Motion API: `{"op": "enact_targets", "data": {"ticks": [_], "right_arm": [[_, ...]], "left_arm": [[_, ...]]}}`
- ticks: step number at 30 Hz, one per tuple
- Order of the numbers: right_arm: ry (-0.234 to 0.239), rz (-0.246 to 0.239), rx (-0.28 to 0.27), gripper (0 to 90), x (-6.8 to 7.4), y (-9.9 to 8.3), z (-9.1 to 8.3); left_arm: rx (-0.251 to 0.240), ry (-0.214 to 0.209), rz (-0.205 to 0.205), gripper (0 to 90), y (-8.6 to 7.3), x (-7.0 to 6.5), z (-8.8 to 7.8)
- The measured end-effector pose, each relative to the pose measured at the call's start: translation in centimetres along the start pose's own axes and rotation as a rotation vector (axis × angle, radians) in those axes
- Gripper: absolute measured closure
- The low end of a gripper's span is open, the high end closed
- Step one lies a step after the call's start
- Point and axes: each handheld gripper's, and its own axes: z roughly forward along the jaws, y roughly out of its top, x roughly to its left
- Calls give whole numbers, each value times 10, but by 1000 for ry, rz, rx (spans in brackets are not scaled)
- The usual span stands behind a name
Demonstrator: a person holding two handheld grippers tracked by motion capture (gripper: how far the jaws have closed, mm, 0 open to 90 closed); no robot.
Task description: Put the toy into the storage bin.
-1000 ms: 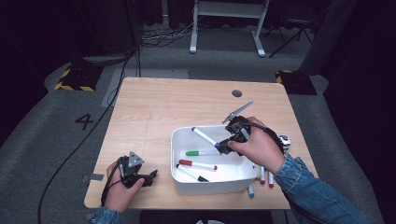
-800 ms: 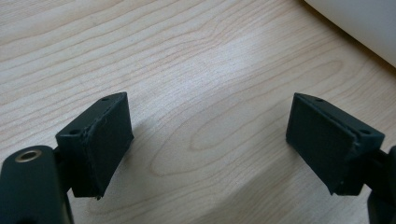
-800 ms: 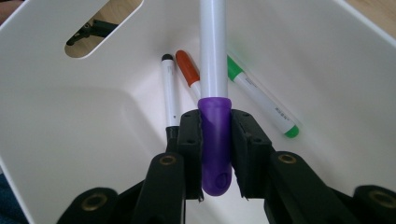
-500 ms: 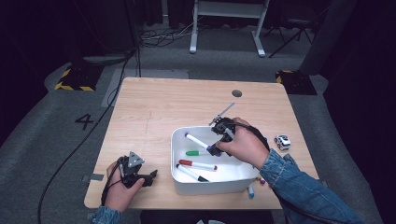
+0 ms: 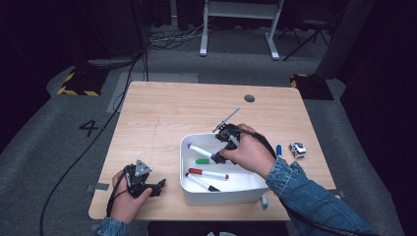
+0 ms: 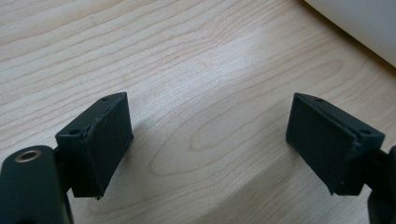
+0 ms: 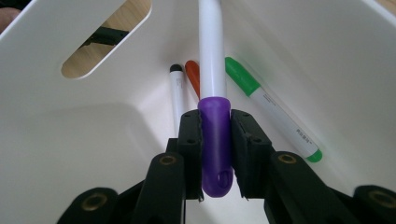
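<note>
My right gripper (image 5: 220, 156) (image 7: 215, 135) is shut on the purple cap of a white marker (image 5: 199, 150) (image 7: 212, 70). It holds the marker low inside the white bin (image 5: 221, 196) (image 7: 56, 116), pointing toward the bin's left wall. Under it on the bin floor lie a green-capped marker (image 5: 202, 161) (image 7: 271, 112), a red-capped one (image 5: 206, 173) (image 7: 192, 74) and a black-tipped one (image 5: 201, 182) (image 7: 176, 93). My left gripper (image 5: 152, 186) (image 6: 208, 135) rests open on the table near the front left, nothing between its jaws.
The wooden table (image 5: 167, 118) has a round hole (image 5: 249, 98) near its back edge. Blue-capped markers (image 5: 279, 150) and a small toy car (image 5: 297, 149) lie right of the bin. Another marker (image 5: 264, 200) lies at the bin's front right corner. The bin's corner (image 6: 364, 23) shows ahead of the left gripper.
The right hand has carried the purple-capped marker leftward and slightly down, from the bin's right rim to over its middle. The left hand has not moved.
</note>
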Motion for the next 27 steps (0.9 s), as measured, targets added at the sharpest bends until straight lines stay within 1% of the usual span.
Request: {"op": "enact_targets", "data": {"ticks": [5,8,13,17,18,19,21,23,25,26,27], "right_arm": [[12,12,-12,750,-2,0,2],[15,14,-36,750,-2,2,2],[5,-8,-57,750,2,8,5],[-1,-17,-63,750,4,11,13],[-9,-27,-64,750,4,12,15],[-2,-21,-68,751,6,12,17],[-9,-42,-72,751,5,13,21],[-15,-50,-69,751,6,14,24],[-17,-48,-63,751,7,13,28],[-22,-57,-56,750,6,13,29],[-16,-54,-53,750,6,13,30]], "left_arm": [[0,-1,0,146,0,0,0],[1,-3,-2,146,0,0,0],[2,-3,-2,146,0,0,0],[1,-2,-1,146,0,0,0],[1,-2,-1,146,0,0,0],[1,-3,-2,146,0,0,0],[1,-2,-2,146,0,0,0],[1,-2,-1,146,0,0,0],[1,-2,-1,146,0,0,0],[1,-2,-1,146,0,0,0],[1,-2,-1,146,0,0,0]]}}
